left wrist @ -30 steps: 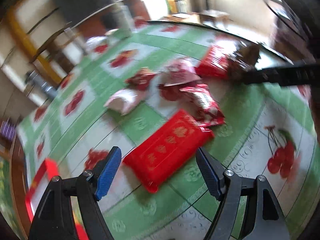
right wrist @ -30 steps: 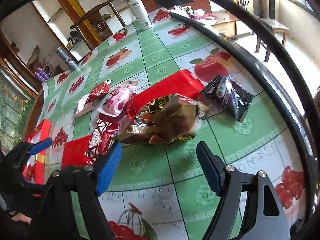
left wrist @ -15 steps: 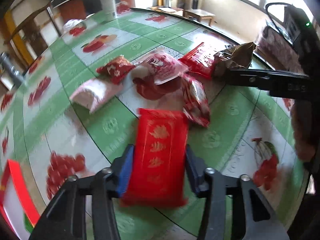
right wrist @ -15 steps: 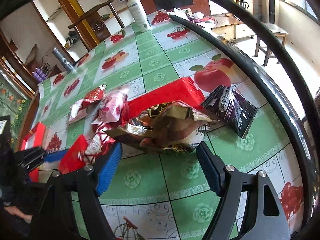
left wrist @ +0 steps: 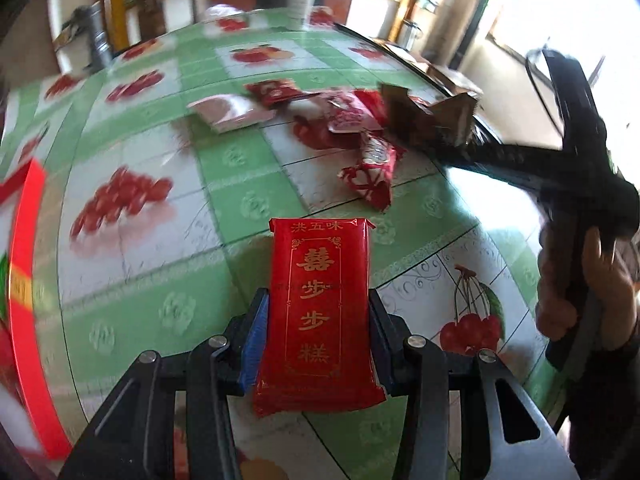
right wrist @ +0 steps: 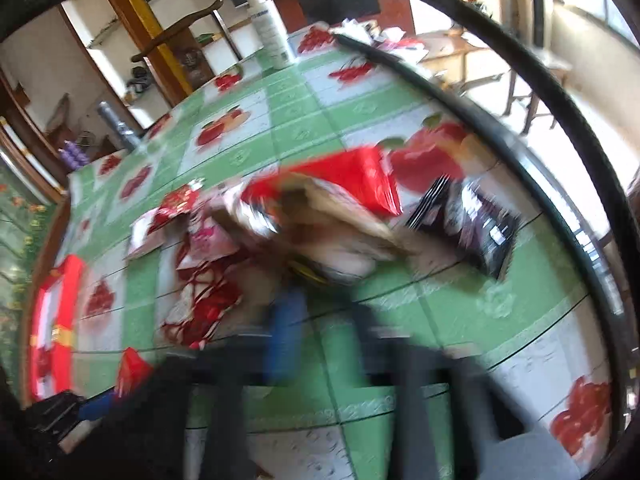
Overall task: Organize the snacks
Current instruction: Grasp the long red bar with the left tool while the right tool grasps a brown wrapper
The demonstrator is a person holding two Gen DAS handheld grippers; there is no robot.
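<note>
A: What is gripped on the left?
B: A red cake packet [left wrist: 318, 312] is clamped between the left gripper [left wrist: 316, 336] pads, raised above the tablecloth [left wrist: 168, 272].
A: And on the right?
B: The right gripper [right wrist: 320, 320] is blurred; its jaws are closed at the brown snack bag [right wrist: 340, 220], a grip cannot be confirmed.

Gold Chinese characters run down the face of a red snack packet [left wrist: 318, 312] in the left wrist view: 洪五味 across the top edge, then 囍步步糕 reading downward inside a thin gold frame. Print on the other wrappers, and on the white bottle [right wrist: 269, 24] at the far edge, is too blurred to read.
</note>
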